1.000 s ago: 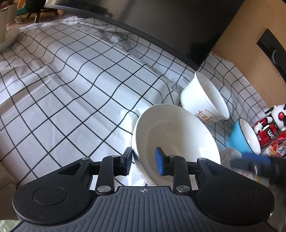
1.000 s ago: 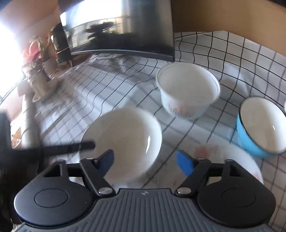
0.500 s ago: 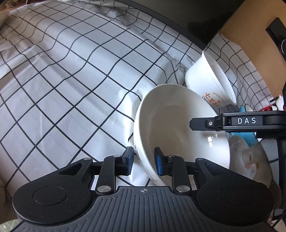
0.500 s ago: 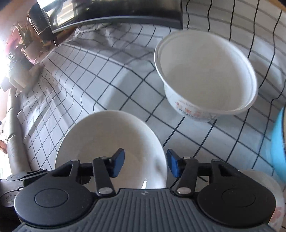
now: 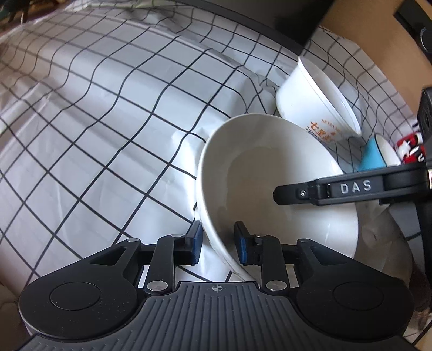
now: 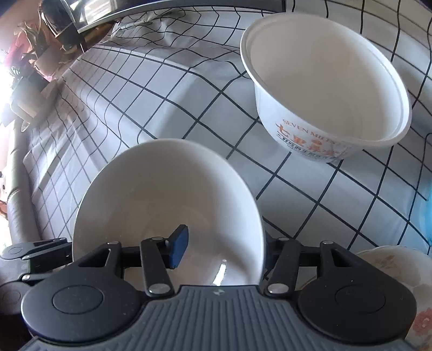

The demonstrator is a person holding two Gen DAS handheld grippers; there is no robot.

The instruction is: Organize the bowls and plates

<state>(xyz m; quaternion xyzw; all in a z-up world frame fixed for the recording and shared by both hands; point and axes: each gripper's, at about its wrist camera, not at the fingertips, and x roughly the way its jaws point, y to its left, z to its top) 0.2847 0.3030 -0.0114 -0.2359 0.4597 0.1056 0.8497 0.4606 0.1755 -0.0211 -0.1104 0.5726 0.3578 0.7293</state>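
Note:
A plain white ceramic bowl (image 5: 270,175) is tilted above the checked tablecloth. My left gripper (image 5: 217,244) straddles its near rim, one blue pad outside and one inside, with small gaps showing at the wall. My right gripper (image 6: 224,251) straddles the opposite rim of the same bowl (image 6: 167,202); its left pad sits inside, its right finger is hidden behind the wall. Its finger, marked DAS (image 5: 351,189), crosses the bowl in the left wrist view. A white paper bowl with orange print (image 6: 326,86) stands behind.
A blue bowl with a white inside (image 5: 378,154) stands at the right. A flowered white dish (image 6: 405,275) lies under the held bowl's right side. A dark screen (image 5: 270,19) runs along the back. The checked cloth (image 5: 108,108) spreads to the left.
My right gripper has moved onto the bowl's rim and narrowed around it. My left gripper's pads have opened slightly around the rim. The bowl stays tilted.

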